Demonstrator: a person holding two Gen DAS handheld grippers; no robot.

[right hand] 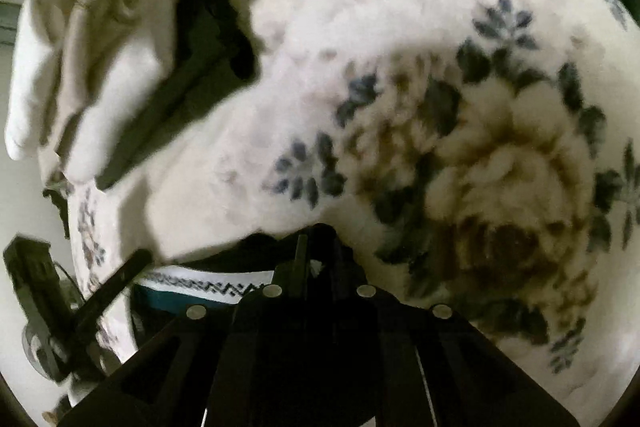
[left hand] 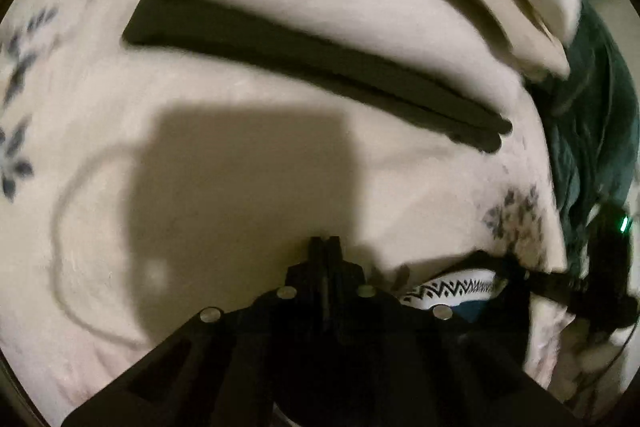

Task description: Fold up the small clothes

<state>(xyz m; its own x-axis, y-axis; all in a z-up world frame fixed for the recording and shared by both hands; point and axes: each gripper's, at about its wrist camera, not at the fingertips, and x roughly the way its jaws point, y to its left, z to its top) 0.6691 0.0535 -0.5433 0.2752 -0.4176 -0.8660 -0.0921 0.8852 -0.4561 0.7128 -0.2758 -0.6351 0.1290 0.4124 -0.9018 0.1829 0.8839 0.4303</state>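
Fingers on your left gripper (left hand: 325,241) press together above the floral bedspread (left hand: 240,99), while your right gripper (right hand: 316,233) clamps the patterned garment (right hand: 208,283).

Open bedspread (left hand: 240,167) ahead — folded stack (left hand: 360,7) blocks beyond.

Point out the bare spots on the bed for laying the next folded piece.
Free: the plain sheet ahead of the left claw, below the dark garment; also the flowered patch ahead of the right claw. Crowded: the folded stack and the patterned cloth between the claws.
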